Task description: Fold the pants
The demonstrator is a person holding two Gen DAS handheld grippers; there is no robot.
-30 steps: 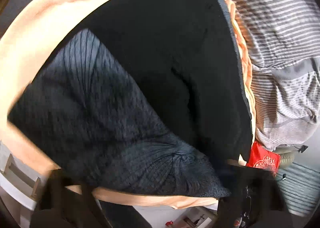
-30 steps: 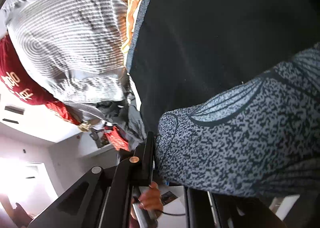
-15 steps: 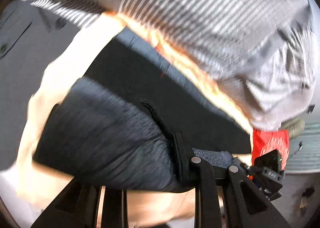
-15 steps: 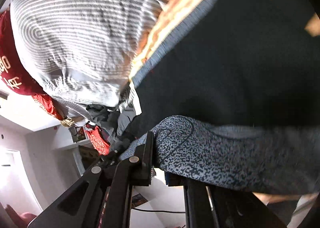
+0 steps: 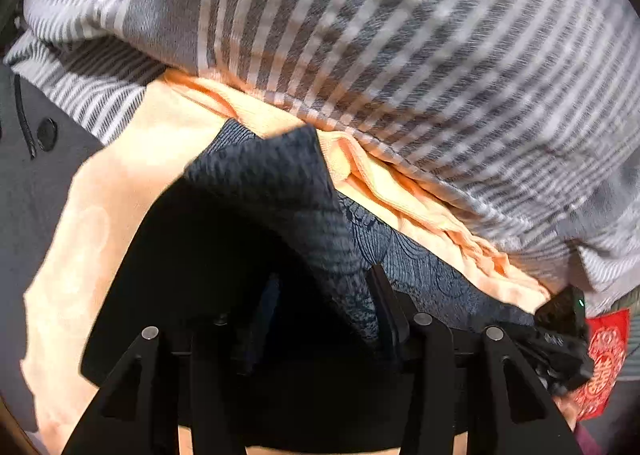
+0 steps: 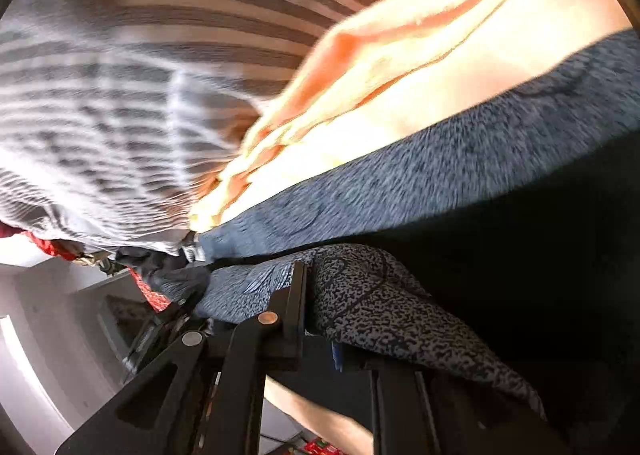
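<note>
now both the left hand-held gripper (image 5: pixel 320 319) and right hand-held gripper (image 6: pixel 332 319) are clamped on the pants (image 5: pixel 280 191) over the peach blanket (image 5: pixel 100 215); lay the carried edge level, corners matched, before letting go.

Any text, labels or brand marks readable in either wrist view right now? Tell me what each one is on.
No readable text in either view.
Red cloth: a pale round ornamental pattern, possibly a character, too blurred to read.
Pants: a woven dark and grey pattern only, no label or brand showing.
Striped bedding and orange blanket: no print.
</note>
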